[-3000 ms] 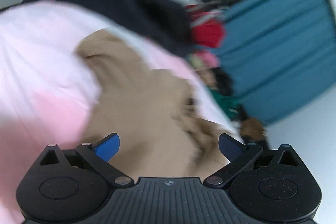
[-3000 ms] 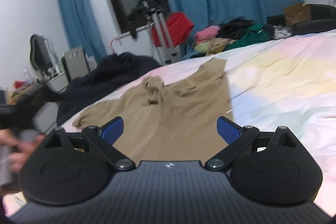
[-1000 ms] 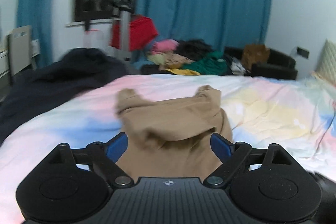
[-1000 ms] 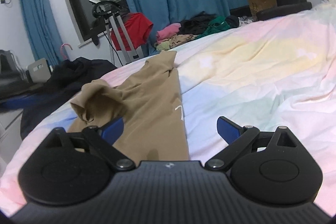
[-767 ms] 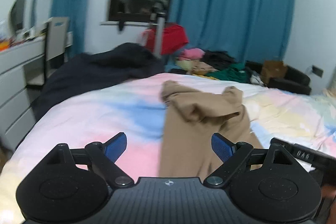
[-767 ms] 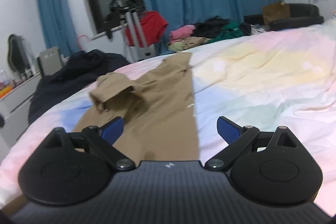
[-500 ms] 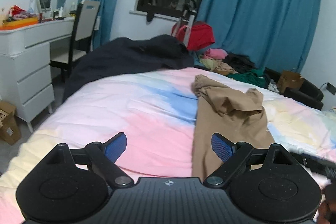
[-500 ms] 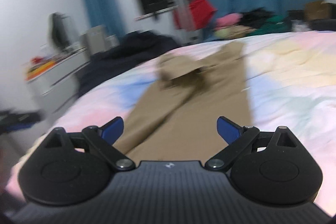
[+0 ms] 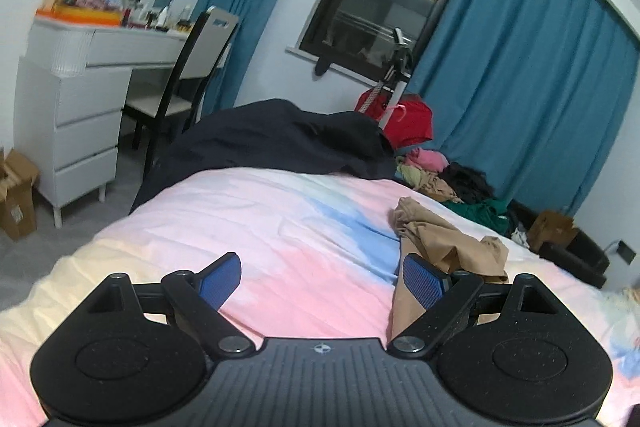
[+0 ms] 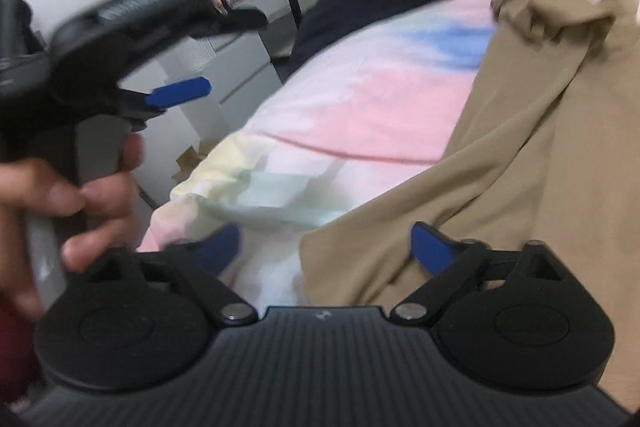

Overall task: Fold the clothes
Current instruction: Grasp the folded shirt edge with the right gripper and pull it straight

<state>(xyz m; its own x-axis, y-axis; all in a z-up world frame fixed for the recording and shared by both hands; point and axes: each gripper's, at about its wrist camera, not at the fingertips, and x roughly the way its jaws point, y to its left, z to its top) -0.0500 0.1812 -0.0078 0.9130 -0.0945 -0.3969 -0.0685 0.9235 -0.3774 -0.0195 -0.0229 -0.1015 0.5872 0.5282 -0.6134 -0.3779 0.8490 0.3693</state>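
Garment: tan, soft-knit garment [image 10: 532, 131], lying along the pastel pink, blue and yellow bed sheet [image 9: 256, 227]; its far end is bunched into a loose, crumpled hump [image 9: 448, 247], its near end lies flat with one corner close to the bed's near edge.
Left claw [image 9: 320, 277]: jaws spread apart, empty, hovering above the bare sheet just left of the garment; its right finger [image 9: 422, 281] overlaps the garment's left edge in view, contact cannot be told.
Right claw [image 10: 326, 245]: jaws spread apart, empty, poised over the garment's near corner [image 10: 320, 247]; left finger over the sheet, right finger over the cloth.
Other claw in right view: the left claw shows as a blurred black body gripped by a hand [image 10: 60, 187], left of the garment and off the bed's edge.
Handling (judgement): light, limp, thin fabric; it will drape and sag, not hold shape; likely to slide a little on the sheet; not fragile.
Where to grip (judgement): pinch the near hem at its two corners, one claw each, taking both layers if doubled; the bunched far end needs smoothing out.
Risk (judgement): catching the sheet along with the cloth.
Surroundings: dark heap of bedding [image 9: 280, 143] beyond the garment; white dresser [image 9: 76, 99] to its far left.
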